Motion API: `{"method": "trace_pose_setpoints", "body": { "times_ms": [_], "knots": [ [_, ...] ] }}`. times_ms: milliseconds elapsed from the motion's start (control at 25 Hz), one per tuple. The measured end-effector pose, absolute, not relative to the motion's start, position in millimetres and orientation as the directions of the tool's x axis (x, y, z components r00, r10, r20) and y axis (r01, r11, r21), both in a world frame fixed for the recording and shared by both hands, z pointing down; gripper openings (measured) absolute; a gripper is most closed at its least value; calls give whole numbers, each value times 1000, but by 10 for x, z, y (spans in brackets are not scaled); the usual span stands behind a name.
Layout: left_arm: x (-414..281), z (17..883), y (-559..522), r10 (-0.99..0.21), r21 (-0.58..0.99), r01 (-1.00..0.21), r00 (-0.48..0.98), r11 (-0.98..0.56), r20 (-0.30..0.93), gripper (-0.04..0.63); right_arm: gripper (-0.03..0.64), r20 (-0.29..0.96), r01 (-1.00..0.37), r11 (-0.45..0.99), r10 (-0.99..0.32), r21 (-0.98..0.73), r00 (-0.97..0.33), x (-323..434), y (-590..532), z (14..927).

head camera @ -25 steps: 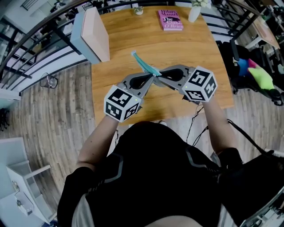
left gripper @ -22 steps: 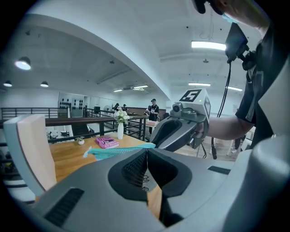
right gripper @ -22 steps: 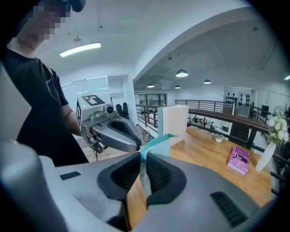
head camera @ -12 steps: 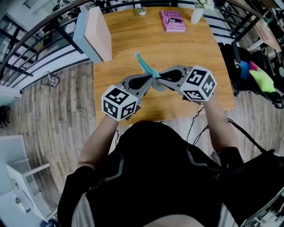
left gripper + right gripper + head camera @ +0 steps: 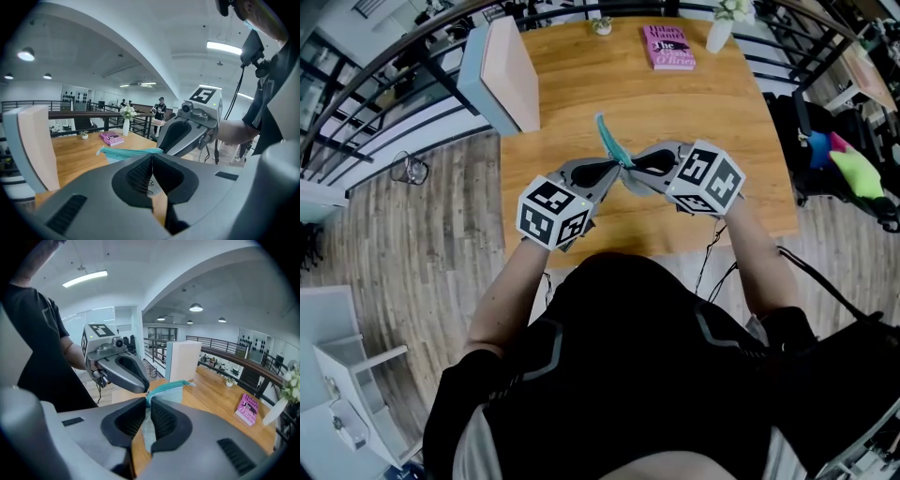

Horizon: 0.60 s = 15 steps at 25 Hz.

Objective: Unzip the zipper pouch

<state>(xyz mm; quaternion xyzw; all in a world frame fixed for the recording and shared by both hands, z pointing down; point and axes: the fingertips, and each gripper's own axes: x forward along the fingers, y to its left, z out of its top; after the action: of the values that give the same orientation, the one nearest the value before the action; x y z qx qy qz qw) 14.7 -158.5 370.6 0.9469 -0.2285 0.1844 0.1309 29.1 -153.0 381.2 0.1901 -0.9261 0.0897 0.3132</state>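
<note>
Swung the zipper pouch (image 5: 609,141) steeper, free end further right in the frame's upper middle. Rolled the right gripper (image 5: 632,170) and drew it slightly leftward.

The left hand-held gripper (image 5: 617,171) and the right hand-held gripper (image 5: 630,169) are raised in front of the chest, tips meeting and angled slightly downward. The left forearm (image 5: 511,291) and right forearm (image 5: 750,262) are bare and reach forward, converging. The left's jaws are pressed together, pinching the near end of the zipper pouch (image 5: 609,141). The right's jaws clamp the pouch's fabric between their pads, a narrow gap apart.
</note>
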Motion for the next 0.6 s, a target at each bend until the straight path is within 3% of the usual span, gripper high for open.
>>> {"method": "trace_pose_setpoints", "body": {
  "times_ms": [120,240,480,600],
  "knots": [
    [166,3751,-1568,-358,191,-468,833,-863,423,31,44,634,-390,920,-276,-43,-723,298,-1500,3857],
    [43,3789,-1729,-409,183,-522,804,-833,431,28,43,628,-367,924,-226,-103,-744,317,-1449,3890],
    [-197,3644,-1921,-442,81,-532,770,-843,459,29,44,594,-419,899,-270,-126,-758,457,-1541,3897],
    [-226,3711,-1963,-457,102,-559,758,-823,465,29,44,582,-428,893,-276,-139,-765,451,-1544,3915]
  ]
}}
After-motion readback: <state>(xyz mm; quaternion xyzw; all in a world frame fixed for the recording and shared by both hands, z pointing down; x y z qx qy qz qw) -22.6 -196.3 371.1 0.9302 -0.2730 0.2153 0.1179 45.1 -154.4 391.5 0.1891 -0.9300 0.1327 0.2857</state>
